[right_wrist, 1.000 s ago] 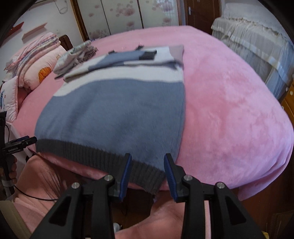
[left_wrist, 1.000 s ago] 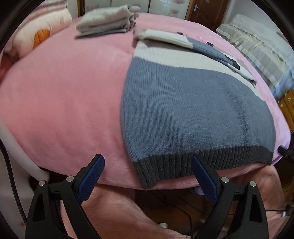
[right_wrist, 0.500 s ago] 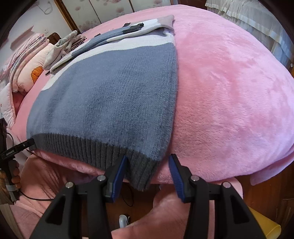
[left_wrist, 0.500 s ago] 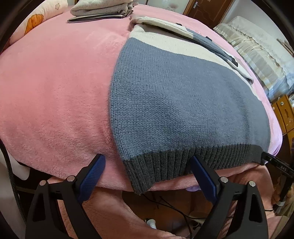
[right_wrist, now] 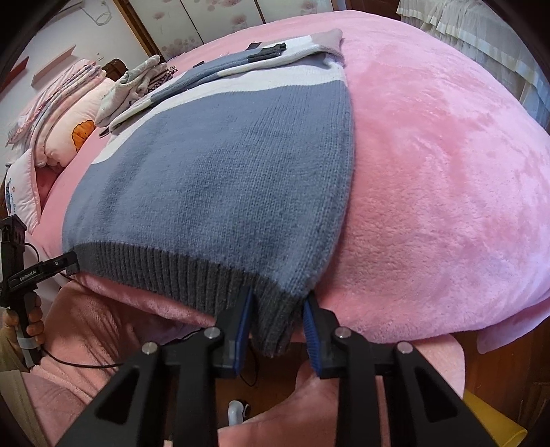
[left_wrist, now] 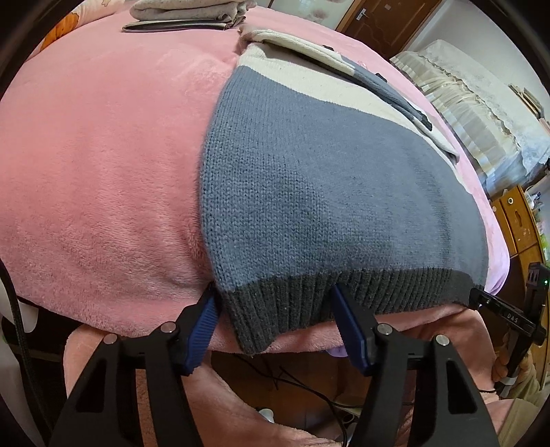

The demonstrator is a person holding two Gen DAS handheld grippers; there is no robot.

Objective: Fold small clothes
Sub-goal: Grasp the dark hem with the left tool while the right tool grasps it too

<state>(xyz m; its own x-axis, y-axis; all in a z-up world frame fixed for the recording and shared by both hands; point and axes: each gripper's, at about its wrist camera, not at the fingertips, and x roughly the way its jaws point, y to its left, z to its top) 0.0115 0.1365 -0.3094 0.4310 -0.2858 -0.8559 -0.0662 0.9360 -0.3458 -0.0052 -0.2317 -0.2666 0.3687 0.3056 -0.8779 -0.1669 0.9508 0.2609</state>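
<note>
- A bed under a pink plush blanket [left_wrist: 103, 178] fills both views; a folded grey pile [left_wrist: 189, 13] lies at its far end by a pillow [right_wrist: 65, 127].
- A knitted sweater [left_wrist: 326, 178] lies flat on the blanket, its dark ribbed hem [right_wrist: 165, 271] hanging over the near edge.
- The left tongs [left_wrist: 275, 326] have just been closing; they straddle the hem's left corner, pads not visibly pressing.
- The right tongs [right_wrist: 278, 326] have just been closing; they bracket the hem's right corner, a gap showing beside the knit.

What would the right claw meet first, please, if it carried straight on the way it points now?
Most likely the sweater's dark ribbed hem, whose corner already hangs between the right claw; depth is uncertain.
</note>
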